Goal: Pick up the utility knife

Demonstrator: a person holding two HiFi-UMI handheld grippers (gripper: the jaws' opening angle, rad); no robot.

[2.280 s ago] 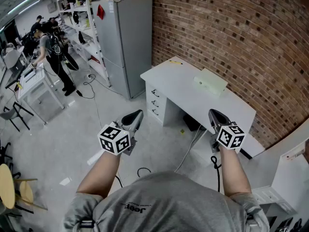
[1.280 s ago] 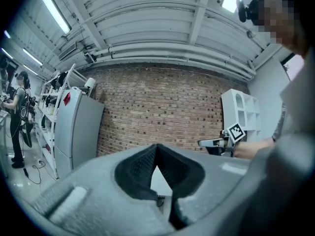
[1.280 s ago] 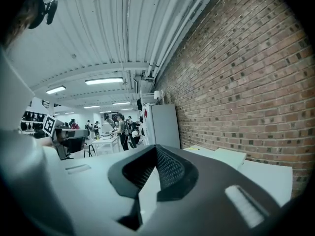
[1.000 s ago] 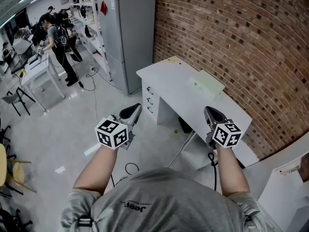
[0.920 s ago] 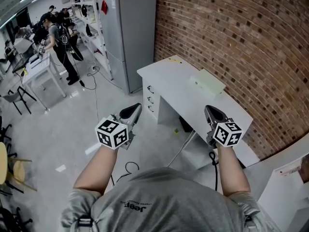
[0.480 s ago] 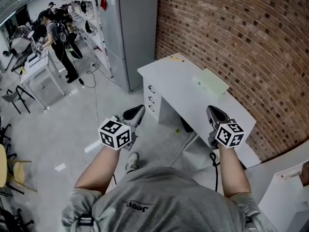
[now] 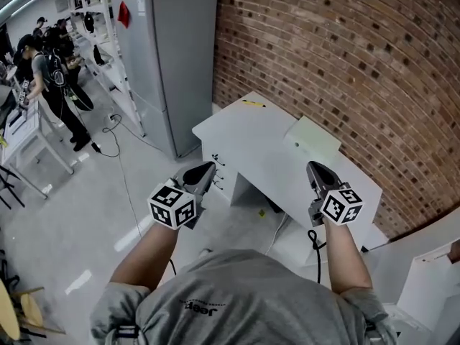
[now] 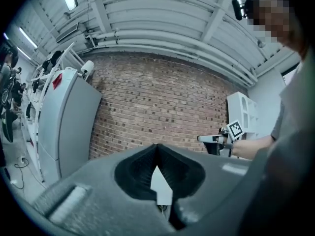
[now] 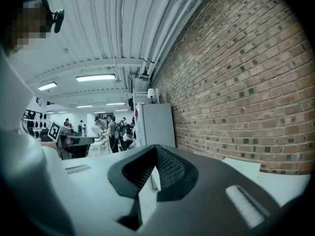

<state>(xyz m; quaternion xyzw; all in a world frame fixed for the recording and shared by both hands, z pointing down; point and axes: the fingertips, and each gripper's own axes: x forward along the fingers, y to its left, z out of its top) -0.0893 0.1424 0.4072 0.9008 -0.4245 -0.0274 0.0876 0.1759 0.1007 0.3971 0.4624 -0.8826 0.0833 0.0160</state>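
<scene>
A brick wall (image 7: 345,49) fills the upper right of the head view, with a white bench (image 7: 244,146) standing against it and a grey fridge (image 7: 169,63) to the bench's left. The utility knife (image 7: 251,103) shows only as a slim yellow sliver at the bench's far corner, just above frame centre, too small to make out in detail. A pale green pad (image 7: 314,136) lies right of it.

Compared with half a second ago, the bench sits lower and nearer. The left hand-held gripper (image 7: 203,169) now overlaps its drawer corner and the right hand-held gripper (image 7: 315,169) its top. The people at upper left have slid towards the edge. Both hand-held grippers have their jaws pressed together, with nothing between them, as before.
</scene>
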